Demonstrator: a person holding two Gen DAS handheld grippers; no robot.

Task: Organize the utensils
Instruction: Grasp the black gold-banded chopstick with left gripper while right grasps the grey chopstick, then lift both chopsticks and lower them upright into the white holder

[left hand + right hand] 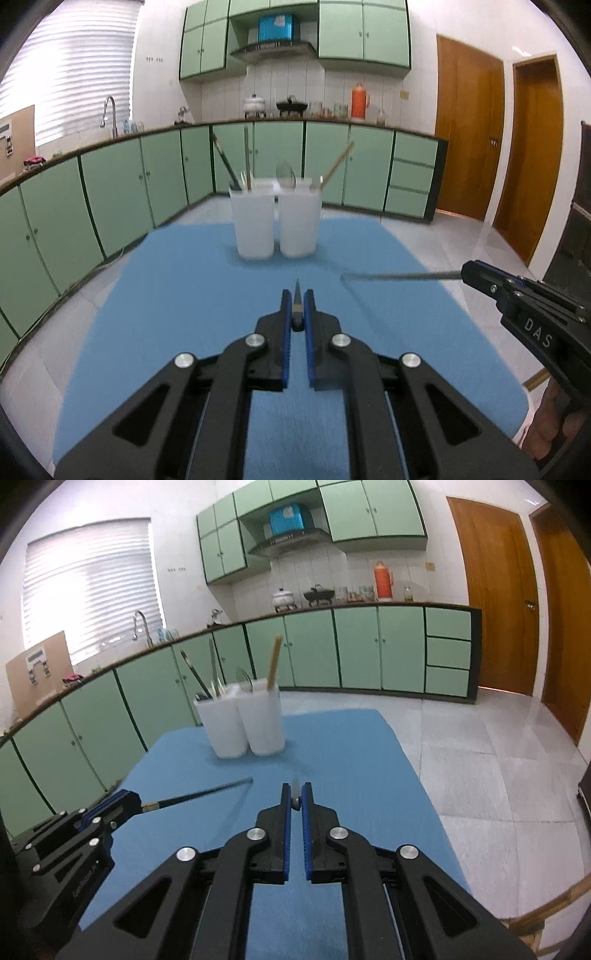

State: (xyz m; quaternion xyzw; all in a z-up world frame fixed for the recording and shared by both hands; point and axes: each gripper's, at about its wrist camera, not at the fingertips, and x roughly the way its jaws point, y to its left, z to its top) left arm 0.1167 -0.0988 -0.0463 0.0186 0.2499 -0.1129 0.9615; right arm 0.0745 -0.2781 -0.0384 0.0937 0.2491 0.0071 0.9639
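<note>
Left wrist view: left gripper [297, 308] clamped on a dark chopstick [297, 295], right gripper [466, 274] on a second utensil [402, 276], both short of the white holder [277, 225].

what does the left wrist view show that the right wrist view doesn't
Only the left wrist view: the right hand-held gripper from the side, a thin utensil jutting sideways from it, and fingers of the person's hand at the lower right edge.

Only the right wrist view: the left hand-held gripper from the side, a dark thin utensil sticking out of it, and a cardboard sheet on the counter.

Both: two white holders with utensils, standing on the blue mat, and each camera's own gripper shut on a slim utensil seen end-on.
</note>
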